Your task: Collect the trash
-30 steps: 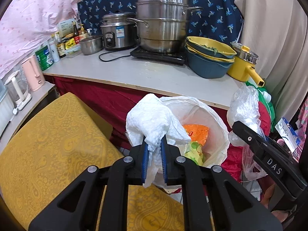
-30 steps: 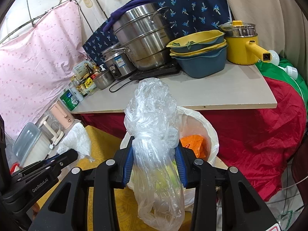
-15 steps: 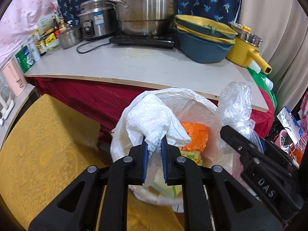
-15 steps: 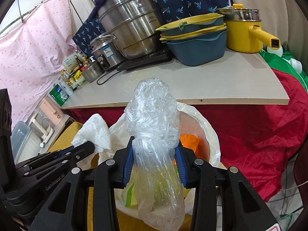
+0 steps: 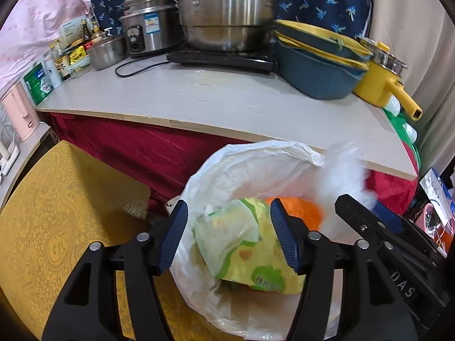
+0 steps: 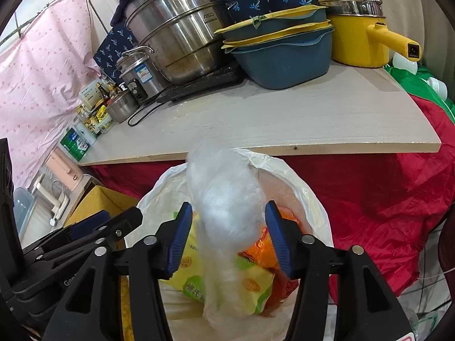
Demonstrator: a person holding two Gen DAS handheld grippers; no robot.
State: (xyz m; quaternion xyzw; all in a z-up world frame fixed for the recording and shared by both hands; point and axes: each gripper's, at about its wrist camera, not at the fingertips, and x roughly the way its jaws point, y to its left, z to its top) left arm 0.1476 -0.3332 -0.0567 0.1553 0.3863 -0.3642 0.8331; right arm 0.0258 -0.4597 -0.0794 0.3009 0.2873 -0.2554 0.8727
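Grippers spread wide over the white bin liner (image 5: pixel 256 159).
My left gripper (image 5: pixel 229 237) gapes with nothing in it; my right gripper (image 6: pixel 227 240) gapes around a blurred, crinkly clear plastic bag (image 6: pixel 224 196), above glossy yellow-green wrappers (image 5: pixel 250 253) inside that liner.

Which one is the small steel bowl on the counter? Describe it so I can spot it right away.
Start at the big stacked steel steamer pot at the back of the counter. To its left stands a rice cooker with a blue label, and the small steel bowl sits left of that, before the bottles. It is the lowest, open-topped steel vessel.
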